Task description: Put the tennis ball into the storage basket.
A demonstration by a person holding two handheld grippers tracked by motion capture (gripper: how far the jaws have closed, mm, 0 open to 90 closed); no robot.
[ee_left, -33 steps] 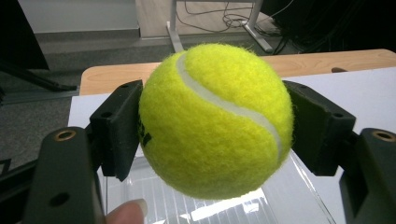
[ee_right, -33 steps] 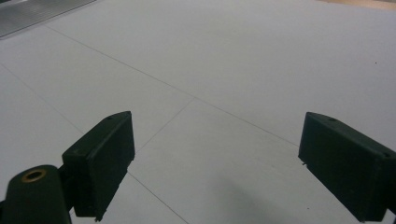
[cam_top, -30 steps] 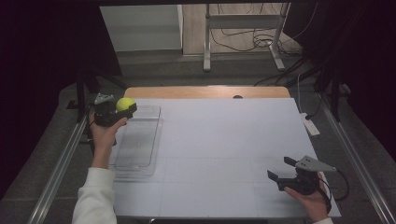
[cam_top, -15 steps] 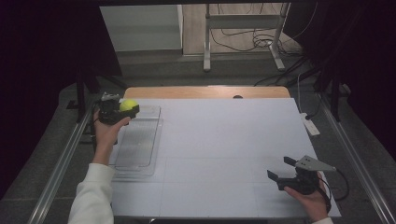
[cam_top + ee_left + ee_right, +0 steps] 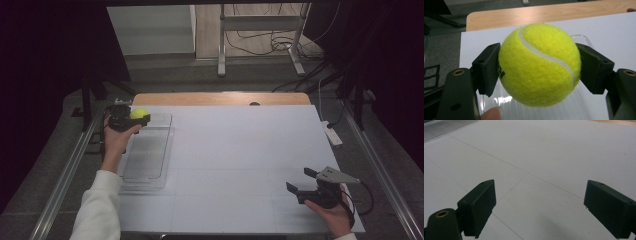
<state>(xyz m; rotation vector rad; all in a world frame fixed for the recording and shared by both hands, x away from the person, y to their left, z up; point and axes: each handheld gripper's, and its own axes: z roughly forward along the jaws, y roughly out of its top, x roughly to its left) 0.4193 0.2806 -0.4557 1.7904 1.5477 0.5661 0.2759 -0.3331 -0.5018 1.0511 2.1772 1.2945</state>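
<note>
A yellow tennis ball (image 5: 139, 113) (image 5: 539, 63) is clamped between the jaws of my left gripper (image 5: 136, 117) (image 5: 539, 67), which is shut on it. The ball hangs over the far end of a clear plastic tray (image 5: 148, 155) (image 5: 584, 38) at the left side of the white table. My right gripper (image 5: 303, 181) (image 5: 539, 207) rests near the table's front right corner, open, with bare table between its jaws.
The white table top (image 5: 240, 150) has a wooden strip (image 5: 220, 98) along its far edge. A small white device (image 5: 332, 134) lies at the right edge. Metal rails (image 5: 65, 175) run along both sides of the table.
My left gripper has carried the ball a little toward the far end of the tray and slightly lower. The right gripper has stayed where it was.
</note>
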